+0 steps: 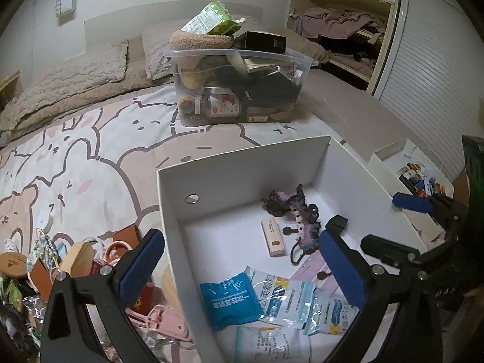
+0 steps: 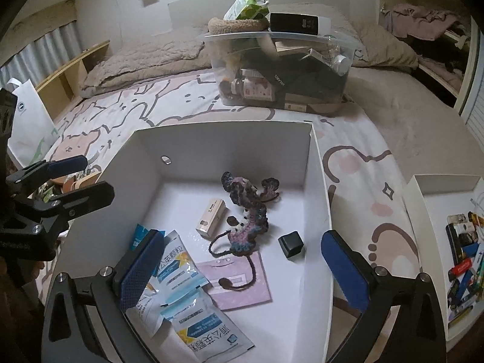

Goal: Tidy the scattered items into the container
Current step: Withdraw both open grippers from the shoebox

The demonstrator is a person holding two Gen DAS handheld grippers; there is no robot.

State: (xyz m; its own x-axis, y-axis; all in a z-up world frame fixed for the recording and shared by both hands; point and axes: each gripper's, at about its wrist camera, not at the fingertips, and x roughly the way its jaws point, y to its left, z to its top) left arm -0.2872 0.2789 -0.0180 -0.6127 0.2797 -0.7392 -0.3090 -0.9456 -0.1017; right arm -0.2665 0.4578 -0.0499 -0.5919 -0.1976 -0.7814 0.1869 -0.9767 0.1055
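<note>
A white cardboard box [image 1: 211, 181] [image 2: 317, 166] sits on the bed. Inside lie a crocheted purple piece [image 1: 298, 211] [image 2: 248, 208], a small beige box [image 1: 272, 236] [image 2: 211, 214], a small black cube [image 2: 291, 243], a pink card [image 2: 239, 284] and several medicine sachets [image 1: 260, 299] [image 2: 184, 284]. My left gripper [image 1: 242, 269] is open and empty over the box's near left corner. My right gripper [image 2: 242, 269] is open and empty above the box. Scattered items [image 1: 75, 260] lie on the bedsheet left of the box.
A clear plastic bin [image 1: 239, 84] [image 2: 281, 69] full of things stands further back on the bed. A shallow white tray [image 2: 453, 242] [image 1: 414, 178] with small items lies to the right. Pillows [image 1: 75, 72] and an open closet [image 1: 341, 30] are behind.
</note>
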